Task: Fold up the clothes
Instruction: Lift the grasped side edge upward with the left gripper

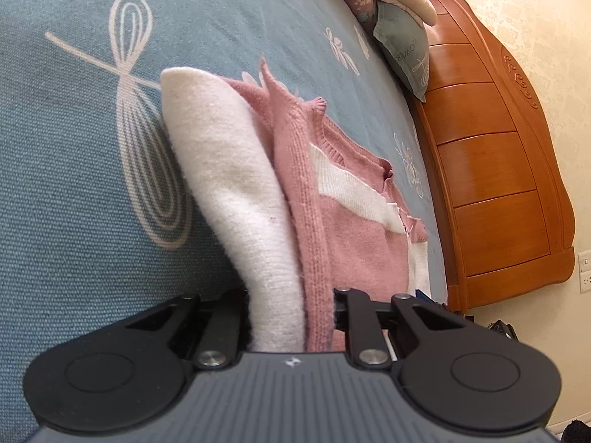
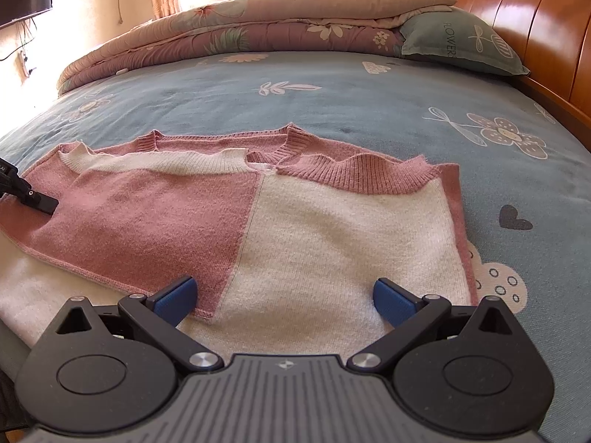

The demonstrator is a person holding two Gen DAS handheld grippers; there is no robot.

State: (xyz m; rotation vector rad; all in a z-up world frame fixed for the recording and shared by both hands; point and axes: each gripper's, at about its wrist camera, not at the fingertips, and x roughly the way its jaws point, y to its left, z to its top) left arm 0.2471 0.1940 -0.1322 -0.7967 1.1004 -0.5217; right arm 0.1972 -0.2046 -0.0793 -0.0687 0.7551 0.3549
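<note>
Already the left claw (image 1: 291, 317) is clenched on a bunched fold of the pink-and-white knitted sweater (image 2: 258, 221), cream and pink layers squeezed together between its jaws. In the right wrist view that same claw shows at the sweater's far left side, its tip pressed into the pink panel; the grip there looks chosen so that side can be lifted and carried across the body of the garment.

The right claw (image 2: 284, 297) is released, its blue pads (image 2: 177, 295) spread wide just above the near hem, with the cream panel and the corner of a pink flap lying between them but not pinched. It seems placed to take the hem, or to pin it, while the left side is turned over.

The sweater lies flat on the blue patterned bed sheet (image 2: 369, 103), collar away from the right claw, already partly doubled on its left half. Beyond the collar the sheet is bare up to the rolled quilt (image 2: 240, 40) and pillow (image 2: 458, 44), giving room to fold forward. To the right the sheet runs clear to the wooden headboard (image 1: 491, 147), well apart from the garment.
</note>
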